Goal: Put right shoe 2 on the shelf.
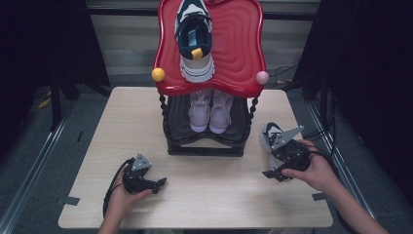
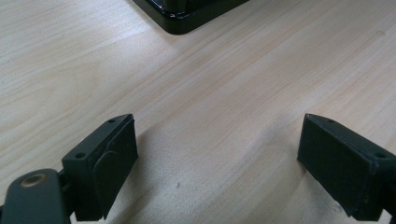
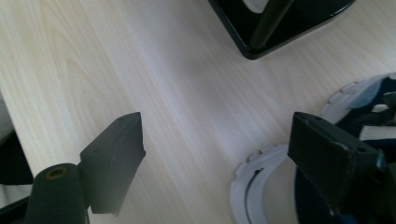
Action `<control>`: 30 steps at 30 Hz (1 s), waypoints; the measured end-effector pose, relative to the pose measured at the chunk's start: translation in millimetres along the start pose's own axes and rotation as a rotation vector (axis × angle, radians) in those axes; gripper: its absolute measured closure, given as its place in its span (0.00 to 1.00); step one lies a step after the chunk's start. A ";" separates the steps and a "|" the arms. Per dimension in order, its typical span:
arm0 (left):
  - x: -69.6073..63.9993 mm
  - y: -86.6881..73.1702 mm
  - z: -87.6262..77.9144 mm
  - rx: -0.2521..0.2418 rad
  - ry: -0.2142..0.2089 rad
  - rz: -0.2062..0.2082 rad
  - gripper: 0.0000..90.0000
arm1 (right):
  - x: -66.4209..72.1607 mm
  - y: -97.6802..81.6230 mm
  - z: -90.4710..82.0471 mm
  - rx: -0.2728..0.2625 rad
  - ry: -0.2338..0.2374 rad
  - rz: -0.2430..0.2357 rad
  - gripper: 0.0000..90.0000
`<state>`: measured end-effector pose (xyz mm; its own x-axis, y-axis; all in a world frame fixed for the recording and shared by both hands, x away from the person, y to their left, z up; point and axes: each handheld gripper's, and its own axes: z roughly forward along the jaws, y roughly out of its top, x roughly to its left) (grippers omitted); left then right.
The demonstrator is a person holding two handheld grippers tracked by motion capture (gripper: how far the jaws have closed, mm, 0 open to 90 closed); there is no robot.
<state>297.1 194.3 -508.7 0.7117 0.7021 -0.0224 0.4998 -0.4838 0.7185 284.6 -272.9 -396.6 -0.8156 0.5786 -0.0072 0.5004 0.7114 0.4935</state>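
High view: the left claw (image 1: 160,182) rests on the table (image 1: 204,200) in the person's left hand (image 1: 122,195), near the front left, well apart from the rack. Left gripper view: the left claw (image 2: 217,163) has its jaws spread wide with bare wood between them; the black base of the shoe rack (image 2: 187,14) shows at the top edge. High view: the right claw (image 1: 269,171) sits in the right hand (image 1: 316,170) at the right side of the table, just beside a navy-and-white sneaker (image 1: 271,134) that lies on the table to the right of the shoe rack (image 1: 204,141). Right gripper view: the right claw (image 3: 217,158) has its jaws wide apart; one jaw stands over the sneaker (image 3: 261,186), the other over bare wood, and nothing is clamped. A matching sneaker (image 1: 196,39) lies on the red top tray (image 1: 238,48); a pink pair (image 1: 210,112) sits on the lower black shelf.
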 end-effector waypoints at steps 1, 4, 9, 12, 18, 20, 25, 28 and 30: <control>0.1 0.0 0.0 0.000 -0.002 0.000 0.13 | -1.5 -0.2 -1.1 0.007 0.001 0.001 0.20; 0.1 0.0 0.0 0.001 -0.003 0.001 0.12 | -5.7 -0.4 -3.4 0.002 -0.019 -0.003 0.20; 0.1 0.1 0.1 0.002 -0.003 0.001 0.12 | -10.6 -1.7 -5.9 0.019 -0.045 -0.007 0.20; 0.2 0.2 0.2 0.002 -0.004 0.002 0.12 | -13.9 -2.8 -6.6 0.027 -0.063 -0.020 0.20; 0.6 0.3 0.2 0.002 -0.004 0.006 0.12 | -18.2 -7.1 -5.3 0.067 -0.076 -0.025 0.20; 0.6 0.4 0.2 0.002 -0.004 0.006 0.12 | -19.5 -9.4 -3.7 0.082 -0.072 -0.021 0.20; 0.7 0.5 0.3 0.002 -0.004 0.007 0.12 | -20.7 -14.1 0.1 0.128 -0.063 -0.023 0.26; 0.7 0.5 0.4 0.001 -0.004 0.007 0.12 | -20.5 -14.2 1.2 0.125 -0.063 -0.026 0.29; 0.7 0.4 0.3 0.002 -0.004 0.007 0.12 | -20.7 -13.8 1.3 0.131 -0.059 -0.034 0.30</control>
<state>298.0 194.4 -508.6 0.7169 0.6969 -0.0199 0.4960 -0.4898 0.7170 295.0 -294.1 -404.4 -0.8158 0.5734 -0.0753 0.5098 0.7744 0.3748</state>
